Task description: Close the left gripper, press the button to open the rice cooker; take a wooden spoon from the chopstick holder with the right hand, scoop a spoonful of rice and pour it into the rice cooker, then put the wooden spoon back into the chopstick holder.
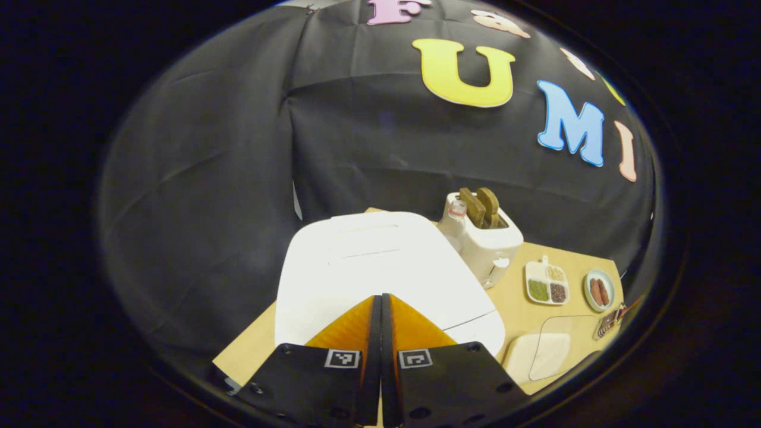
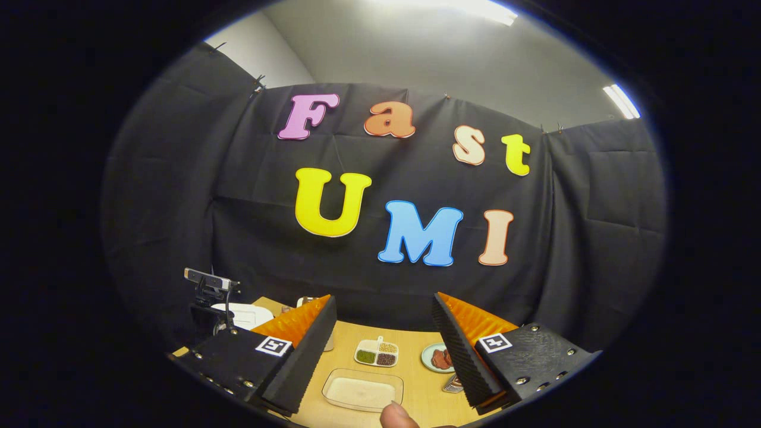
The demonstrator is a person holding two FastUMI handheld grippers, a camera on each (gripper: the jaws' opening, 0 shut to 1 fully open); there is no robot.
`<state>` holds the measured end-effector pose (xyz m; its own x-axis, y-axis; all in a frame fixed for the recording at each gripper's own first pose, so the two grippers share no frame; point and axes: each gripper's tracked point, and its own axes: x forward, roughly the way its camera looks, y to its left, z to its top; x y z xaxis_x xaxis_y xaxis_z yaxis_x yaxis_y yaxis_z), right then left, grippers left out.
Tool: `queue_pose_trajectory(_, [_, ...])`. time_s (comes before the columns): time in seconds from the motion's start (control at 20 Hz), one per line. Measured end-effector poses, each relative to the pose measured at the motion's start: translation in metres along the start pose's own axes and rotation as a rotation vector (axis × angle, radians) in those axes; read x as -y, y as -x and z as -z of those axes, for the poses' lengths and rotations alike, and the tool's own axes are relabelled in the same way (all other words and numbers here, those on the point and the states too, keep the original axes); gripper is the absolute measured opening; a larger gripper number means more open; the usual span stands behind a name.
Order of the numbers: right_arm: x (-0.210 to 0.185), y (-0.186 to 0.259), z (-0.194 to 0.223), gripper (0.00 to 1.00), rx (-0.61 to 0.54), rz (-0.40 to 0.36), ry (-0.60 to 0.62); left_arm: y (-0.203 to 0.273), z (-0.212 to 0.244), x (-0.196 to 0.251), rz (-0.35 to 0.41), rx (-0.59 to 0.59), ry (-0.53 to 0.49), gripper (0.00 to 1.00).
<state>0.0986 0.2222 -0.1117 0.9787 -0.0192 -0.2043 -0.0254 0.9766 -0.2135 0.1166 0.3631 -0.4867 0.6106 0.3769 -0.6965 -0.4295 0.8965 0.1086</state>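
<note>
Left gripper (image 1: 380,309) jaws pressed together, empty, poised over cooker (image 1: 380,267) lid: blunt tip suits pressing button. Lid down. Right gripper (image 2: 383,333) jaws wide, empty, raised above table (image 2: 410,345), ready for spoon. Spoons (image 1: 480,207) upright in holder (image 1: 484,244), just right of cooker. Rice tray (image 2: 362,391) near.

We can read no words, brands or numbers on anything standing on the table (image 1: 518,304). The only signs we see are small square black-and-white coded markers (image 1: 342,358), one on each finger base of the left gripper (image 1: 380,300) and of the right gripper (image 2: 383,300).
</note>
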Motion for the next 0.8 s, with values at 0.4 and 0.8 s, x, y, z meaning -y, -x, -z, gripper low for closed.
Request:
queue_pose_trajectory(0.4, [-0.013, -0.003, 0.002, 0.99, -0.008, -0.005, 0.002, 0.000, 0.007, 0.000, 0.019, -0.031, -0.031, 0.09])
queue_pose_trajectory(0.8, [-0.010, 0.003, 0.001, 0.99, -0.004, 0.011, -0.023, 0.028, -0.088, -0.009, 0.020, 0.260, 0.005, 0.10])
